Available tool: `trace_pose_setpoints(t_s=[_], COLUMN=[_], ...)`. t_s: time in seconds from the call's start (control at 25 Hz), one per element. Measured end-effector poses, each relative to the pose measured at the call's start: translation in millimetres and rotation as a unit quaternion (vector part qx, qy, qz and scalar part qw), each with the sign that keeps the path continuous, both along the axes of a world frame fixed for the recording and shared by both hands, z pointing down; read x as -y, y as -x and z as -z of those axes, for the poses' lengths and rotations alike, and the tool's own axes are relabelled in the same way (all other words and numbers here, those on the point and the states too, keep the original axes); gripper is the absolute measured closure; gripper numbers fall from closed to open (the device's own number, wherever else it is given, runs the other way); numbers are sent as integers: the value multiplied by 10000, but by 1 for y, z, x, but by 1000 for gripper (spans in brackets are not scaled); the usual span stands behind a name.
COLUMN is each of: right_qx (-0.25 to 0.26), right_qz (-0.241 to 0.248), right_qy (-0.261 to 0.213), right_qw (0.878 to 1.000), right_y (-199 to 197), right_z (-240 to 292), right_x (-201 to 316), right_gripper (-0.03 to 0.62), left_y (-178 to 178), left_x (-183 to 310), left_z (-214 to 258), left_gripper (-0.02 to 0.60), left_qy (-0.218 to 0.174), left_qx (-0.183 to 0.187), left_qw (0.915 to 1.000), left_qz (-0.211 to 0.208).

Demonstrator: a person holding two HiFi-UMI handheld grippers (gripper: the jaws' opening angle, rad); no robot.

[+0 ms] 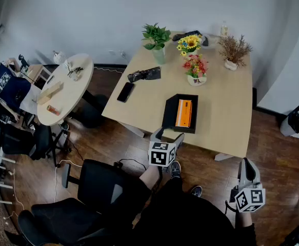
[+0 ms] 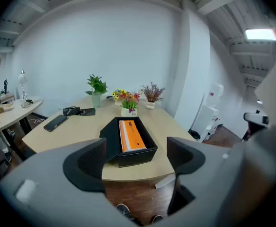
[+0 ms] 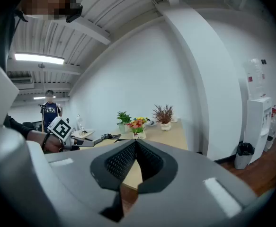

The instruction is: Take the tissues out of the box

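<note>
L claw [image 1: 167, 136] hangs just off the tabletop [image 1: 226, 111] edge, jaws wide apart w/ nothing gripped. Its own view frames the open black box [image 2: 137, 156] in the gap between the pads, just ahead of them and not touching. The orange tissue pack [image 2: 130, 135] lies flat inside, long axis running away from the claw. That view also catches shoes below the edge. R claw [image 3: 136, 160] has its jaws pressed together, empty; head view puts it low over the wood floor, right of and behind the L claw, well clear of the box. Only the R claw view shows the L claw's marker cube [image 3: 59, 129] from the side and a person standing far off. Beyond the box: phone [image 2: 55, 122] ahead-left, flower pot [image 2: 129, 109] past it, green plant [image 2: 96, 90] farthest.
</note>
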State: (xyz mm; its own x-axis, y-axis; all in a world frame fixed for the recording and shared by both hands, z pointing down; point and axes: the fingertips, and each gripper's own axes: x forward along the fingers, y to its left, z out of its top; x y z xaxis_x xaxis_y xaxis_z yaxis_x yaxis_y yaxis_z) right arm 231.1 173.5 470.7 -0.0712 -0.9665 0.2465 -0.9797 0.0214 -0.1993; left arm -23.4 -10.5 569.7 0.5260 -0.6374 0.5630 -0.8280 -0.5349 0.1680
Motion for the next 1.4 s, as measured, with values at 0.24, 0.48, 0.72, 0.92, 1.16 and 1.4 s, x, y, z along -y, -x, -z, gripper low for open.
trace_pose_setpoints(t_s=[0.24,0.48,0.72,0.92,1.16,1.4], right_qx=[-118,-366,-535,-507,-352,-117], right_qz=[-151,-325,-284,-137,274,388], right_qy=[63,17,282,420,289,335], right_qw=[9998,9988,9978,9977,9986,9986], right_y=[5,14,33,26,7,-24], right_z=[-5,15,9,2,6,-4], right_x=[56,113,150,176,207,220], right_gripper=[592,592,592,592,592,592], left_y=[-22,-54,-65,-73,-80,-70], left_x=[59,91,110,107,106,112], left_z=[-40,-74,-100,-110,-118,-121], left_gripper=[195,195,195,193,235,317], left_qy=[412,518,231,-31,233,511], left_qx=[275,579,1373,1926,2475,2626], left_qw=[9981,9908,9755,9638,9460,9432], left_qz=[-356,-1107,-1703,-1844,-2081,-1970])
